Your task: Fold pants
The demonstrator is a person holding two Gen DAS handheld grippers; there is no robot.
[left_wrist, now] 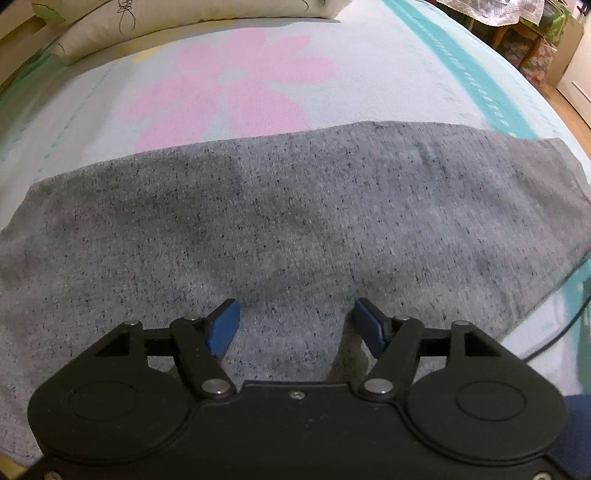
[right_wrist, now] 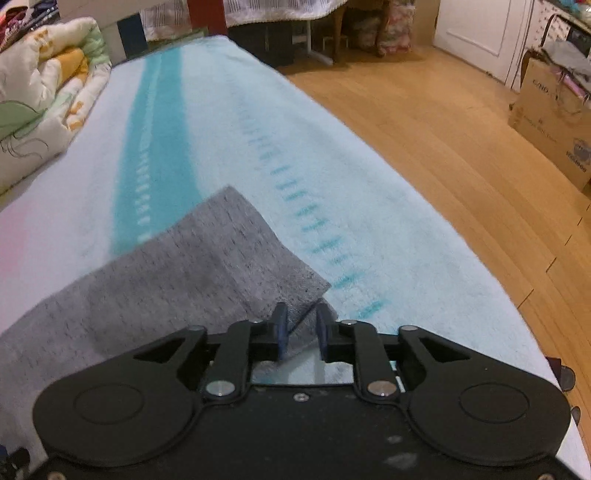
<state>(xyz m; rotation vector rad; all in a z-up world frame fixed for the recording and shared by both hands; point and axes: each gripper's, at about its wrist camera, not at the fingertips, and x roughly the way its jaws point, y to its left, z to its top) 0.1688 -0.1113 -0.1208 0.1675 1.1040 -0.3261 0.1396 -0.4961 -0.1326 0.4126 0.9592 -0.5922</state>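
The grey speckled pants (left_wrist: 280,206) lie flat across a light blue bed cover (left_wrist: 110,107) with a pink flower print. My left gripper (left_wrist: 295,325) is open, its blue pads (left_wrist: 223,326) apart just above the near part of the pants. In the right wrist view the end of a pant leg (right_wrist: 207,254) lies on the cover. My right gripper (right_wrist: 302,332) is nearly closed around the near corner of that leg end, with the fabric edge between its blue pads (right_wrist: 281,328).
A cream pillow (left_wrist: 177,18) lies at the far side of the bed. A folded quilt (right_wrist: 44,110) sits at the left in the right wrist view. The bed edge drops to a wooden floor (right_wrist: 443,147) on the right, with a cardboard box (right_wrist: 554,122) beyond.
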